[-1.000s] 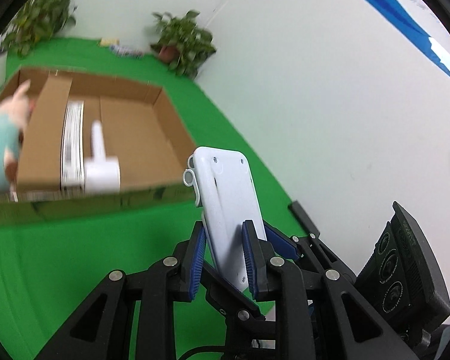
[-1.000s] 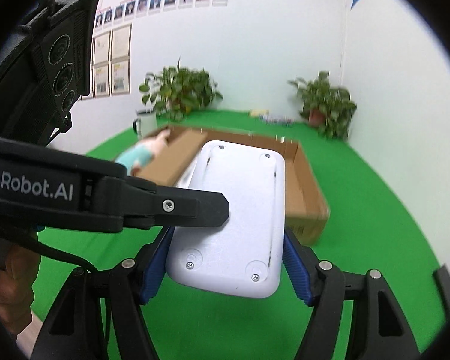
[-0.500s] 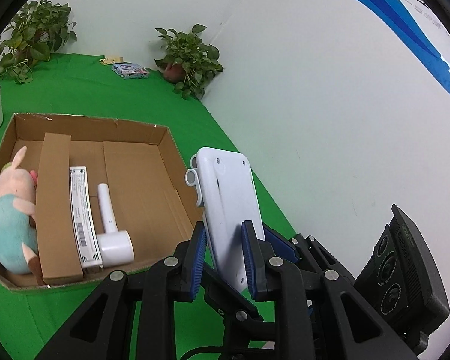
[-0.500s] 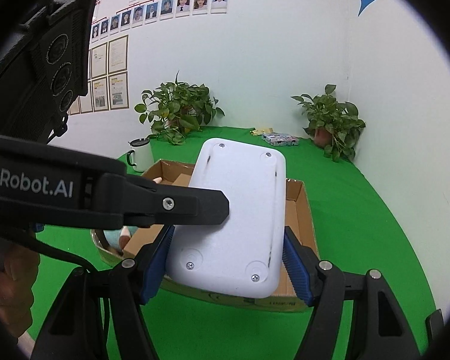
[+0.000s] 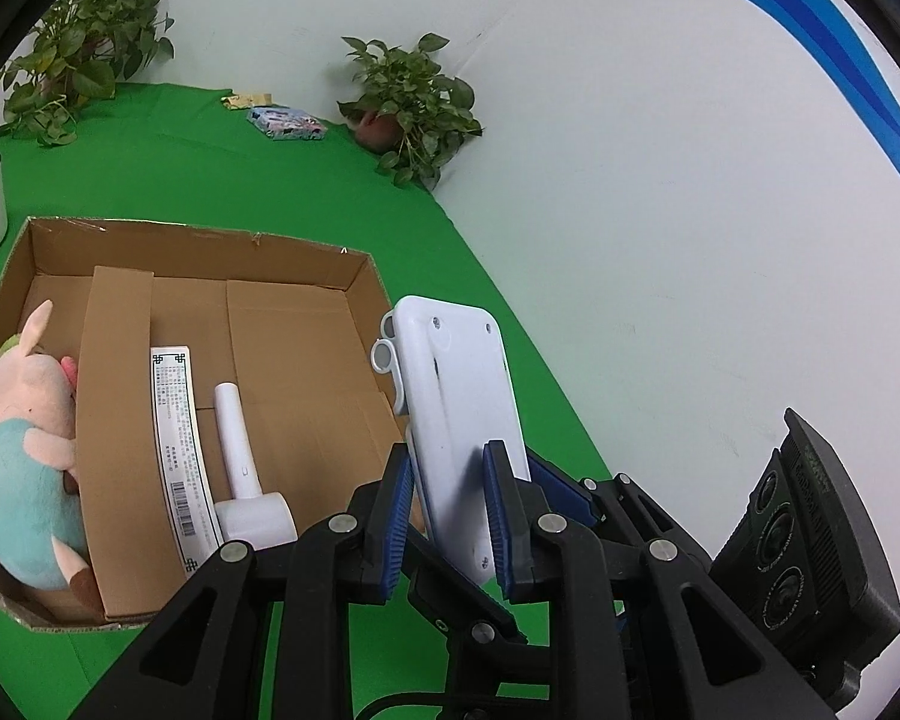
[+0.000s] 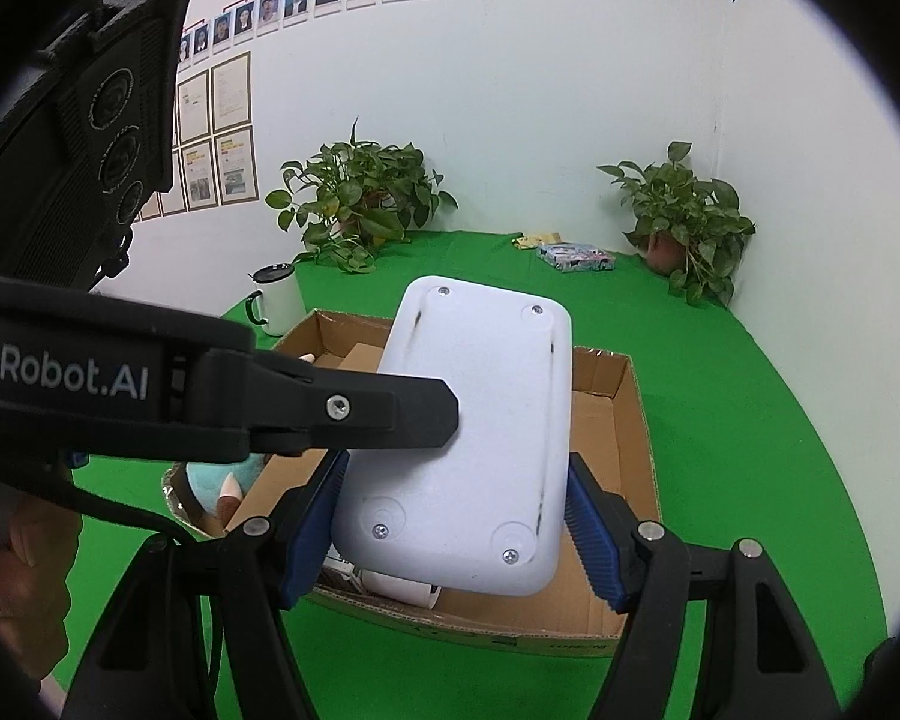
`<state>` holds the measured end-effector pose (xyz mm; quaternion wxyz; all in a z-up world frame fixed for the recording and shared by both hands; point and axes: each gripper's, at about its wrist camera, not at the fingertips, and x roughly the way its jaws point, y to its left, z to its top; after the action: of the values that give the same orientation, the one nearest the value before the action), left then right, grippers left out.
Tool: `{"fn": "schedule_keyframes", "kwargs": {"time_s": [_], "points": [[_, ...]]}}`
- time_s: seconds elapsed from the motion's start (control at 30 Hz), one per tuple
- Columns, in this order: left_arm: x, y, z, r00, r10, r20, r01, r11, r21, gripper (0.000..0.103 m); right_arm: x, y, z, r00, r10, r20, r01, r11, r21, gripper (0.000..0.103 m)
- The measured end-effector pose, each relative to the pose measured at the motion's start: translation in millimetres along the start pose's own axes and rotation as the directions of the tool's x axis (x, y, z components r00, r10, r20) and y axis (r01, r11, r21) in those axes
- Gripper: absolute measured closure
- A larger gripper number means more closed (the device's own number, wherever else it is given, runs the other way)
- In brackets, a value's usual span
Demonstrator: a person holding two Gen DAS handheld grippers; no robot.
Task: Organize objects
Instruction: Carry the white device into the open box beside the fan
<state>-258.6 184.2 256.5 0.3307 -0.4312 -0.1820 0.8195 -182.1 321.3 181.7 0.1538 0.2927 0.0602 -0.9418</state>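
Both grippers hold one flat white plastic device (image 5: 456, 414), underside up with screws showing (image 6: 468, 438). My left gripper (image 5: 447, 516) is shut across its thin edges. My right gripper (image 6: 453, 534) is shut across its wide sides. The device hangs above the near right part of an open cardboard box (image 5: 210, 240) on the green cloth. In the box lie a pink and teal plush toy (image 5: 24, 456), a cardboard divider (image 5: 120, 420), a labelled white strip (image 5: 177, 444) and a white handheld device (image 5: 243, 480).
A white mug (image 6: 279, 300) stands left of the box (image 6: 639, 420). Two potted plants (image 6: 360, 204) (image 6: 684, 222) stand at the back wall, with a colourful packet (image 6: 576, 257) and a yellow item between them. White walls close the right side.
Both grippers with the white device have risen and moved toward the box; the box now lies lower in both views, with its inside visible.
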Motion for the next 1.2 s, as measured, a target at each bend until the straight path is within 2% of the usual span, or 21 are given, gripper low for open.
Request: {"fn": "schedule_keyframes", "kwargs": {"time_s": [0.2, 0.4, 0.53, 0.7, 0.8, 0.87, 0.93, 1.07, 1.2], "points": [[45.8, 22.9, 10.0, 0.998, 0.032, -0.059, -0.034, 0.999, -0.037, 0.083, 34.8, -7.5, -2.4, 0.998, 0.032, -0.060, -0.031, 0.999, 0.025, 0.034], [102.4, 53.0, 3.3, 0.987, 0.055, -0.149, -0.067, 0.995, -0.078, 0.083, 73.8, -27.2, -24.0, 0.984, 0.077, -0.159, -0.066, 0.995, 0.072, 0.034], [136.8, 71.8, -10.2, 0.973, 0.068, -0.221, -0.096, 0.988, -0.118, 0.083, 95.9, -37.4, -45.7, 0.963, 0.114, -0.244, -0.090, 0.990, 0.110, 0.034], [167.0, 93.5, -29.6, 0.951, 0.081, -0.299, -0.133, 0.978, -0.158, 0.083, 119.2, -46.8, -70.2, 0.925, 0.171, -0.339, -0.124, 0.980, 0.156, 0.034], [177.2, 103.5, -39.3, 0.938, 0.087, -0.336, -0.155, 0.971, -0.183, 0.083, 126.6, -47.8, -81.2, 0.897, 0.196, -0.395, -0.134, 0.975, 0.179, 0.034], [179.2, 108.4, -42.9, 0.939, 0.072, -0.337, -0.146, 0.969, -0.198, 0.083, 130.9, -46.8, -86.8, 0.881, 0.209, -0.425, -0.143, 0.973, 0.182, 0.033], [179.0, 108.8, -43.7, 0.938, 0.072, -0.339, -0.149, 0.967, -0.208, 0.083, 131.8, -47.9, -86.0, 0.876, 0.210, -0.435, -0.145, 0.973, 0.178, 0.032], [176.4, 107.6, -44.4, 0.935, 0.072, -0.349, -0.153, 0.965, -0.212, 0.083, 130.2, -47.6, -86.0, 0.851, 0.246, -0.464, -0.174, 0.966, 0.193, 0.030], [156.5, 102.8, -35.9, 0.947, 0.090, -0.308, -0.152, 0.971, -0.186, 0.078, 117.4, -48.4, -83.6, 0.838, 0.296, -0.458, -0.227, 0.953, 0.200, 0.030]]}}
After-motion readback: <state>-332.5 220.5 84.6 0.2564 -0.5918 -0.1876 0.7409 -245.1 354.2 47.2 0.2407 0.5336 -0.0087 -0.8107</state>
